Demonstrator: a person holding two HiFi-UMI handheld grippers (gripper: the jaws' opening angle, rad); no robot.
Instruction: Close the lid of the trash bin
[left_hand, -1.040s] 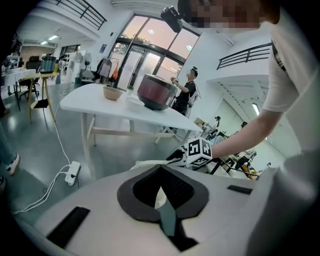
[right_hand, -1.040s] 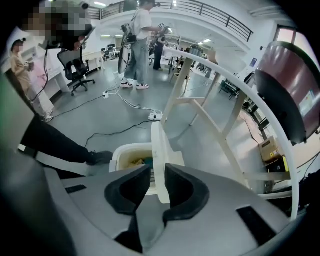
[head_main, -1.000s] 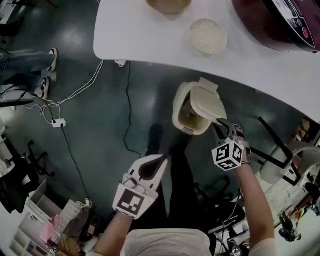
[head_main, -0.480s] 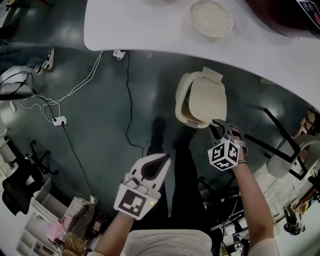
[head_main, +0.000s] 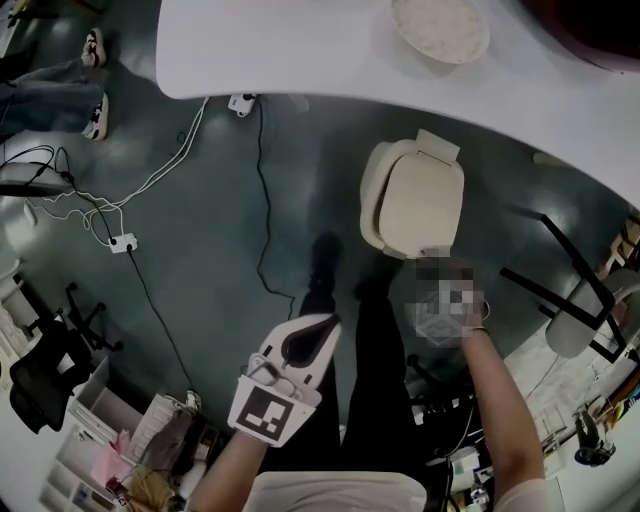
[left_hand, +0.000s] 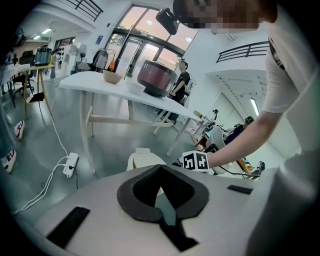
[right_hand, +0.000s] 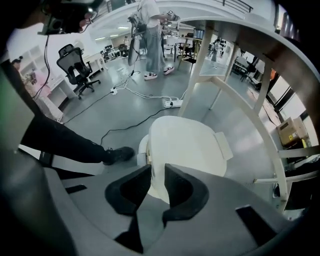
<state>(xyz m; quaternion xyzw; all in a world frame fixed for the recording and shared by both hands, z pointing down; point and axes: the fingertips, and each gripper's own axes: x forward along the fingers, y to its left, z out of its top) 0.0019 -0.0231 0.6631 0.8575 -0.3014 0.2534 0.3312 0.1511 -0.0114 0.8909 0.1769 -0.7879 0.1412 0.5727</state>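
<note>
Pinching front rim of the lid (right_hand: 190, 142) btw near-shut jaws, right gripper (right_hand: 156, 174) has it lying down over the trash bin (head_main: 371, 198), which stands on the floor (head_main: 200, 260) just beside the white bench (head_main: 300, 50); left gripper (left_hand: 160, 168), jaws together w/ nothing in them, hangs well apart.

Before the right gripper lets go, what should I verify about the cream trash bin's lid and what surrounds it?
1. Right gripper grips the front edge of the cream plastic lid: ok, jaws clamped on it.
2. Lid down over the cream plastic trash bin: ok, it lies nearly flat.
3. Lid fully seated: cannot tell; a strip of the bin's rim shows at one side.
4. Left gripper clear of the bin: ok, shut, empty, held apart.
5. Black floor cable clear of the bin: ok, apart from it.
</note>
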